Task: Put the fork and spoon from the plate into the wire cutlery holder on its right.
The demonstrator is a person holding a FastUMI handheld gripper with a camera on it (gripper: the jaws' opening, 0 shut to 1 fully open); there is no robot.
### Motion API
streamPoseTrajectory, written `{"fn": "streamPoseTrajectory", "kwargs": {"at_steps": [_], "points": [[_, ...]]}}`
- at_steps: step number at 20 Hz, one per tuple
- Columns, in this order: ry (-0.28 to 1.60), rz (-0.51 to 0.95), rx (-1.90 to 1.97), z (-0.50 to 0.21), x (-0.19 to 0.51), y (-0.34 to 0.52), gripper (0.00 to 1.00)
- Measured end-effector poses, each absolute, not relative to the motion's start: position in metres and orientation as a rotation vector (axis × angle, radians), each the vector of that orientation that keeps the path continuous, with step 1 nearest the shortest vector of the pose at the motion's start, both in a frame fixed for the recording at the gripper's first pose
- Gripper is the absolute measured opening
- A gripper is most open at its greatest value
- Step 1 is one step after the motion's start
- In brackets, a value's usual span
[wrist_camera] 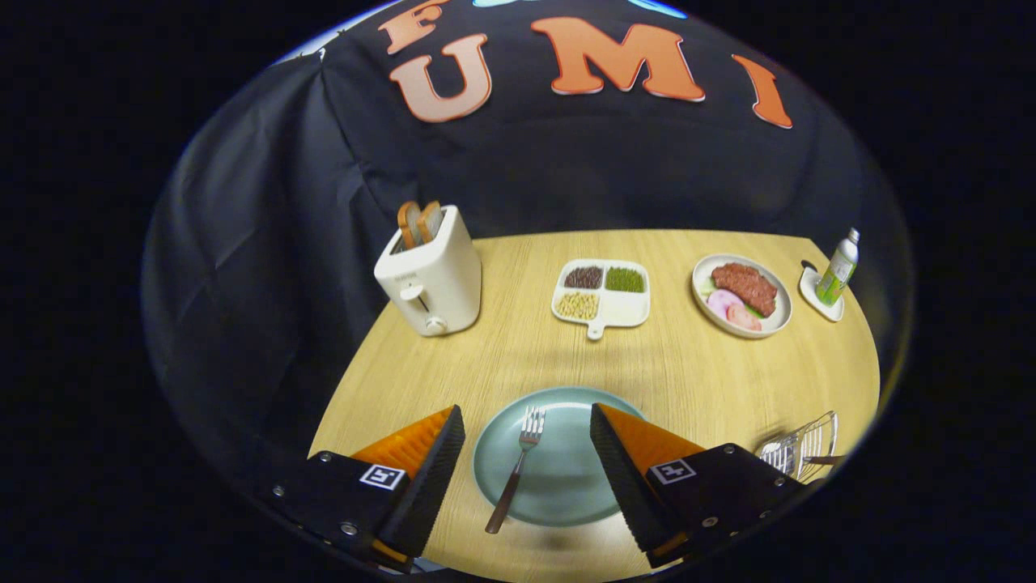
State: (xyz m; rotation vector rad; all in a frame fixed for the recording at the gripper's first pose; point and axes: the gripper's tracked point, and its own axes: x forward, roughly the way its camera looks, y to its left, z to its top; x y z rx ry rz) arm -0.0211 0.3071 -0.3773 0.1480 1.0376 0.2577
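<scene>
At lower centre of the frame, the fork lies on the plate, handle overhanging the rim: light, stiff, slippery, probably best pinched mid-handle. The tool hangs released, fingers straddling it. The holder sits lower right on the bench.

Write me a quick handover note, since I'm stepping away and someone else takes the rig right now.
Tongs: open, holding nothing, one finger on each side of the plate.
Fork: lies on the plate between the fingers, handle overhanging the near rim.
Spoon: seems to sit already in the wire cutlery holder, right of the plate.
Done: spoon, apparently.
Left: grip the fork and put it into the holder.
</scene>
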Motion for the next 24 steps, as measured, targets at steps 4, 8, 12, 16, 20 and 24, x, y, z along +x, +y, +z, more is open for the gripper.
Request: {"fn": "streamPoseTrajectory", "kwargs": {"at_steps": [4,8,12,16,20,24], "points": [[1.203,0.255,0.136,-0.420,-0.042,0.318,0.90],[1.346,0.275,0.051,-0.452,-0.064,0.318,0.81],[1.475,0.275,0.016,-0.475,-0.080,0.321,0.71],[1.581,0.248,-0.008,-0.493,-0.093,0.321,0.67],[1.640,0.200,-0.016,-0.501,-0.099,0.322,0.44],[1.652,0.145,-0.026,-0.497,-0.096,0.316,0.21]]}}
